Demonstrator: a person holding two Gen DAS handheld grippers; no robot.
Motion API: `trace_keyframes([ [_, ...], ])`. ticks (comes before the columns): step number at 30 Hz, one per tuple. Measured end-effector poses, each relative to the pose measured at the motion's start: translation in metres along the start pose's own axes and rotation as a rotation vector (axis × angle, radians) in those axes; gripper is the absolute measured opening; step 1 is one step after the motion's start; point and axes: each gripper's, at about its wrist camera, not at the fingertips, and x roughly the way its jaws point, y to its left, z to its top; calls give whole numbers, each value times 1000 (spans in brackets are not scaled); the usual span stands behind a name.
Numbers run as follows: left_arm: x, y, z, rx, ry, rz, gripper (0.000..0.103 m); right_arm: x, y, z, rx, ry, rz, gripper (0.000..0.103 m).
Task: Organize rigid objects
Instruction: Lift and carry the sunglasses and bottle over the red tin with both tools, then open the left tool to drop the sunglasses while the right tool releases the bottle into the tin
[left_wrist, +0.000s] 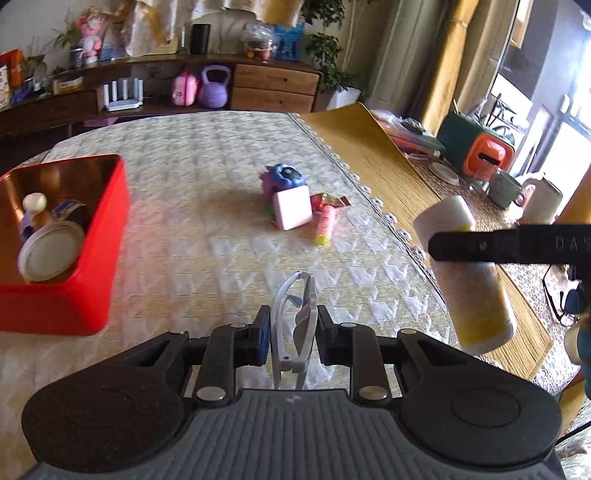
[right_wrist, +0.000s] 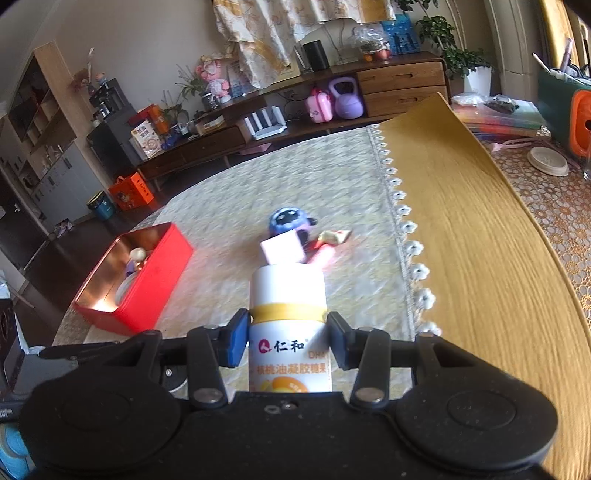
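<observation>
Surface: one quilted cream cloth (left_wrist: 229, 236), scalloped edge. One red rectangular metal tin (left_wrist: 66, 258), far left. Left gripper (left_wrist: 291, 334) clamped on one pair of clear-framed glasses (left_wrist: 295, 314). Right gripper (right_wrist: 286, 339) clamped on one white-and-yellow cylindrical bottle (right_wrist: 288, 317).

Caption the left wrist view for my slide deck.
Left gripper holds clear glasses above the bed; red tin waits left.
</observation>
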Motion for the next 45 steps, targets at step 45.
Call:
trace_keyframes([
  [45, -46, 212, 56, -198, -115, 379, 24, 182, 221, 88, -246, 106, 105, 44],
])
